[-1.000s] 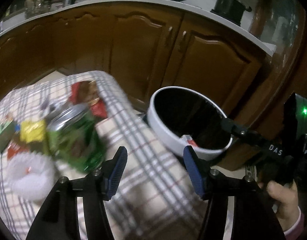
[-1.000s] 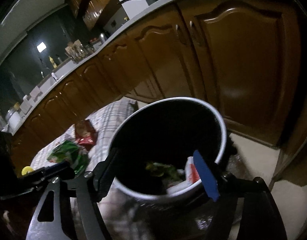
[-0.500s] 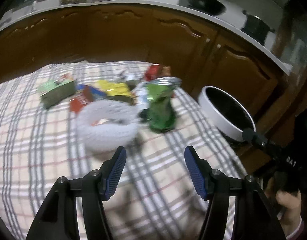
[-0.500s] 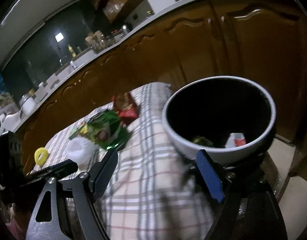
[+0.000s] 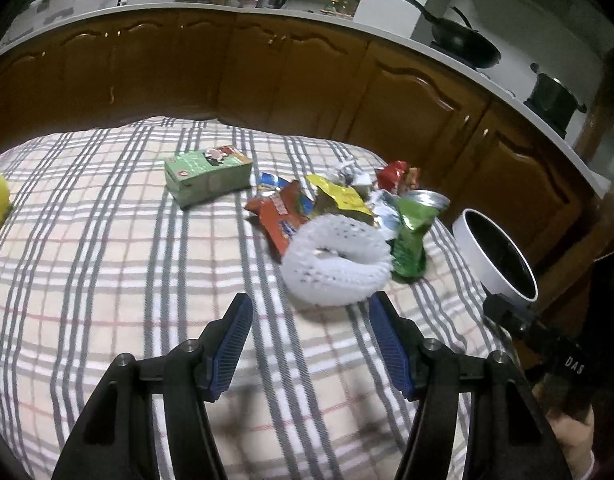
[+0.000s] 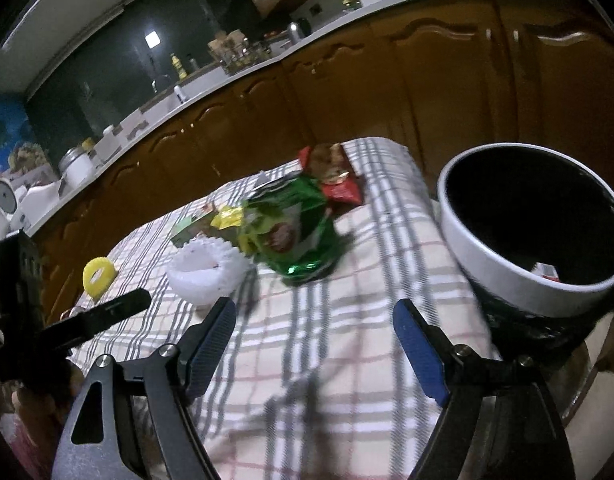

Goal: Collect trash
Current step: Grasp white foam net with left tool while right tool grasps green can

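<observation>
Left wrist view: the left gripper point(image 5: 310, 328) hangs with jaws apart and empty above the plaid tablecloth point(image 5: 107, 264). Just ahead lies a white foam fruit net point(image 5: 335, 264), touching a crumpled green foil bag point(image 5: 411, 240), with an orange snack wrapper point(image 5: 281, 216) and a green carton point(image 5: 207, 172) nearby. "DAS" reads on the right gripper's arm.

Right wrist view: the right gripper point(image 6: 315, 332) spreads wide, holding nothing; the white-rimmed black bin point(image 6: 507, 272) stands at the table edge, its writing illegible.

Your left tongs point(image 5: 309, 344) and right tongs point(image 6: 315, 346) are black frames with silver screws and ribbed blue pads point(image 5: 231, 346); white "DAS" lettering marks one body.
</observation>
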`<action>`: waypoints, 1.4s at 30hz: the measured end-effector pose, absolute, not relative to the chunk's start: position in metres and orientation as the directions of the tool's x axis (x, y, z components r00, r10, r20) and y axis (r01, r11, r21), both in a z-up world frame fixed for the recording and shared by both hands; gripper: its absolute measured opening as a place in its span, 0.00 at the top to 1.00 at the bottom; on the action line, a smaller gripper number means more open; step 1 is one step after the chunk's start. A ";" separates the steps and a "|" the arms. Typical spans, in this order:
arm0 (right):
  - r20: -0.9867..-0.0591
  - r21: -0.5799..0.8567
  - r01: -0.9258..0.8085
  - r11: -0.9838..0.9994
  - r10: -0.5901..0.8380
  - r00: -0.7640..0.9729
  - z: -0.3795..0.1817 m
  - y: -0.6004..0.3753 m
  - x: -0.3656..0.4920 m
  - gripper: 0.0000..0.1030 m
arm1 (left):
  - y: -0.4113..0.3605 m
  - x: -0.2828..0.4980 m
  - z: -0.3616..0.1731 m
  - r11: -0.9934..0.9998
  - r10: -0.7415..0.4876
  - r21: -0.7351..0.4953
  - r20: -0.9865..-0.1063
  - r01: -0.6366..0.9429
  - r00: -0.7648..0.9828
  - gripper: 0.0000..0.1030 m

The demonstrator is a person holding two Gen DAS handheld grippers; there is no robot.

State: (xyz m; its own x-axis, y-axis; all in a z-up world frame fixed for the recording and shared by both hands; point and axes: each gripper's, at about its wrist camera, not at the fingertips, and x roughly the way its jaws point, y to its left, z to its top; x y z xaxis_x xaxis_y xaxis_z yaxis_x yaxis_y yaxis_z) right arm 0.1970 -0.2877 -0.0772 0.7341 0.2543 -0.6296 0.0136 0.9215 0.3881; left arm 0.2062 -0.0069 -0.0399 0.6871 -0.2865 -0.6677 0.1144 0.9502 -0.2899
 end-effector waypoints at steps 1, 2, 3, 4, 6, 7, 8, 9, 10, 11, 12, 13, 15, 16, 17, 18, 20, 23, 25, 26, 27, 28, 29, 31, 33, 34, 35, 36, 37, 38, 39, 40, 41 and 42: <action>-0.632 0.385 0.009 0.923 0.257 0.732 -0.077 -0.284 0.200 0.20 | -0.006 0.209 -0.041 0.950 -0.285 -0.290 -0.668 0.112 0.688 0.42; -0.633 0.383 0.002 0.924 0.261 0.729 -0.077 -0.281 0.203 0.20 | -0.005 0.211 -0.041 0.950 -0.285 -0.292 -0.667 0.111 0.688 0.42; -0.634 0.379 -0.004 0.925 0.263 0.727 -0.077 -0.278 0.206 0.20 | -0.005 0.213 -0.042 0.950 -0.285 -0.292 -0.669 0.111 0.686 0.42; -0.636 0.375 -0.008 0.927 0.264 0.725 -0.078 -0.275 0.209 0.20 | -0.005 0.216 -0.042 0.950 -0.287 -0.292 -0.671 0.112 0.684 0.42; -0.641 0.367 -0.020 0.930 0.268 0.719 -0.079 -0.270 0.217 0.20 | -0.005 0.222 -0.044 0.951 -0.286 -0.288 -0.675 0.114 0.680 0.42; -0.643 0.364 -0.024 0.931 0.270 0.716 -0.080 -0.267 0.221 0.20 | -0.005 0.227 -0.046 0.951 -0.286 -0.288 -0.677 0.113 0.678 0.42; -0.646 0.360 -0.028 0.932 0.271 0.714 -0.081 -0.266 0.224 0.20 | -0.006 0.231 -0.047 0.951 -0.286 -0.289 -0.680 0.112 0.676 0.42; -0.649 0.354 -0.031 0.935 0.270 0.711 -0.082 -0.264 0.229 0.20 | -0.006 0.235 -0.049 0.950 -0.286 -0.291 -0.680 0.110 0.675 0.42; -0.654 0.346 -0.037 0.937 0.269 0.707 -0.083 -0.262 0.234 0.20 | -0.006 0.238 -0.049 0.950 -0.287 -0.292 -0.680 0.109 0.675 0.42; -0.657 0.342 -0.040 0.939 0.270 0.704 -0.084 -0.261 0.238 0.20 | -0.006 0.242 -0.050 0.950 -0.287 -0.292 -0.681 0.109 0.674 0.42; -0.662 0.335 -0.045 0.941 0.270 0.699 -0.086 -0.260 0.243 0.20 | -0.007 0.247 -0.051 0.951 -0.286 -0.291 -0.683 0.110 0.672 0.42; -0.668 0.330 -0.049 0.943 0.270 0.694 -0.087 -0.259 0.248 0.20 | -0.008 0.252 -0.053 0.951 -0.285 -0.288 -0.685 0.110 0.670 0.42; -0.673 0.326 -0.057 0.944 0.274 0.687 -0.089 -0.258 0.257 0.20 | -0.008 0.260 -0.056 0.953 -0.280 -0.282 -0.691 0.108 0.667 0.42; -0.676 0.322 -0.064 0.945 0.277 0.683 -0.089 -0.257 0.262 0.20 | -0.008 0.264 -0.058 0.953 -0.279 -0.283 -0.693 0.106 0.665 0.42; -0.679 0.318 -0.069 0.946 0.278 0.680 -0.090 -0.256 0.267 0.20 | -0.008 0.268 -0.060 0.953 -0.281 -0.285 -0.696 0.104 0.661 0.42; -0.681 0.315 -0.073 0.946 0.279 0.677 -0.090 -0.255 0.271 0.20 | -0.008 0.273 -0.063 0.953 -0.281 -0.287 -0.702 0.101 0.655 0.43; -0.685 0.310 -0.077 0.947 0.279 0.672 -0.092 -0.254 0.279 0.20 | -0.009 0.280 -0.068 0.952 -0.284 -0.290 -0.709 0.100 0.645 0.43; -0.692 0.312 -0.084 0.946 0.287 0.662 -0.095 -0.252 0.288 0.20 | -0.013 0.289 -0.075 0.949 -0.295 -0.295 -0.717 0.109 0.631 0.45; -0.697 0.310 -0.087 0.947 0.288 0.656 -0.096 -0.250 0.290 0.21 | -0.016 0.291 -0.078 0.947 -0.305 -0.297 -0.719 0.121 0.624 0.50; -0.698 0.307 -0.085 0.948 0.285 0.657 -0.097 -0.250 0.290 0.23 | -0.018 0.291 -0.080 0.945 -0.313 -0.299 -0.720 0.130 0.620 0.56; -0.699 0.303 -0.083 0.949 0.281 0.657 -0.097 -0.249 0.290 0.29 | -0.021 0.292 -0.083 0.944 -0.319 -0.299 -0.723 0.139 0.613 0.67; -0.701 0.304 -0.081 0.949 0.281 0.656 -0.097 -0.250 0.290 0.34 | -0.023 0.292 -0.084 0.944 -0.321 -0.297 -0.725 0.144 0.610 0.71; -0.702 0.307 -0.077 0.949 0.280 0.655 -0.097 -0.251 0.290 0.46 | -0.025 0.292 -0.085 0.944 -0.323 -0.294 -0.727 0.150 0.606 0.77; -0.697 0.320 -0.068 0.945 0.284 0.659 -0.097 -0.256 0.287 0.52 | -0.027 0.291 -0.086 0.946 -0.320 -0.284 -0.728 0.159 0.606 0.84; -0.689 0.323 -0.057 0.945 0.276 0.671 -0.094 -0.260 0.282 0.54 | -0.028 0.289 -0.084 0.945 -0.324 -0.281 -0.722 0.168 0.611 0.89; -0.684 0.326 -0.051 0.944 0.273 0.677 -0.093 -0.262 0.280 0.56 | -0.028 0.287 -0.083 0.943 -0.328 -0.284 -0.720 0.172 0.612 0.89; -0.676 0.333 -0.049 0.942 0.275 0.683 -0.092 -0.265 0.277 0.71 | -0.029 0.285 -0.082 0.942 -0.331 -0.285 -0.716 0.177 0.615 0.90; -0.668 0.337 -0.044 0.941 0.272 0.693 -0.090 -0.267 0.272 0.73 | -0.031 0.282 -0.079 0.942 -0.334 -0.282 -0.711 0.185 0.618 0.90; -0.664 0.340 -0.039 0.940 0.270 0.697 -0.088 -0.270 0.269 0.73 | -0.031 0.280 -0.078 0.941 -0.337 -0.281 -0.709 0.190 0.620 0.90; -0.661 0.344 -0.035 0.938 0.268 0.701 -0.086 -0.273 0.265 0.74 | -0.033 0.278 -0.076 0.939 -0.342 -0.280 -0.705 0.200 0.621 0.91; -0.656 0.347 -0.030 0.937 0.266 0.706 -0.085 -0.275 0.261 0.74 | -0.036 0.275 -0.073 0.938 -0.347 -0.277 -0.700 0.210 0.624 0.91; -0.652 0.349 -0.025 0.937 0.262 0.711 -0.083 -0.278 0.257 0.74 | -0.039 0.271 -0.070 0.936 -0.351 -0.276 -0.696 0.219 0.626 0.91; -0.649 0.351 -0.022 0.936 0.260 0.715 -0.081 -0.280 0.255 0.74 | -0.041 0.269 -0.067 0.934 -0.358 -0.275 -0.693 0.229 0.626 0.91; -0.644 0.355 -0.018 0.935 0.258 0.720 -0.080 -0.283 0.250 0.75 | -0.044 0.266 -0.066 0.932 -0.362 -0.274 -0.690 0.236 0.627 0.91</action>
